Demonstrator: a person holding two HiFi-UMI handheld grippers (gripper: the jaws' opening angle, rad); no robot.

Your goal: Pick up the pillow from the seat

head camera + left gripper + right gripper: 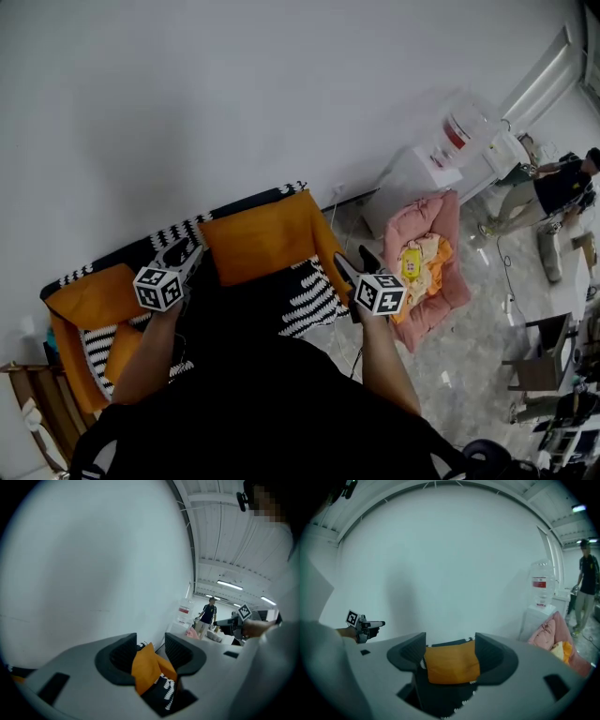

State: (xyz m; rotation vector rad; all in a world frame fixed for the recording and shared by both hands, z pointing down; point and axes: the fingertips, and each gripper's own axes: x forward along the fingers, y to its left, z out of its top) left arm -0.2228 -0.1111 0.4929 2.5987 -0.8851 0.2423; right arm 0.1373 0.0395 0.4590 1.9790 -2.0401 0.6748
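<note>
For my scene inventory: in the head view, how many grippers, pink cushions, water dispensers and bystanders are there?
Grippers: 2, left gripper and right gripper
Pink cushions: 1
Water dispensers: 1
Bystanders: 1
Total: 5

Past the fingers (492, 656) of my right gripper (451, 651), the orange pillow (452, 665) loses its lower edge behind the gripper's own body. Between the fingers (117, 658) of my left gripper (150, 651) only one corner of it shows, and the pads cover the rest. In the head view my dark clothing (262, 403) hides the seat (314, 300) nearer to me than my fingertips. My left forearm (155, 352) covers part of a smaller orange cushion (89, 295). A person (562, 187) far beyond my right fingers is too small to make out.
</note>
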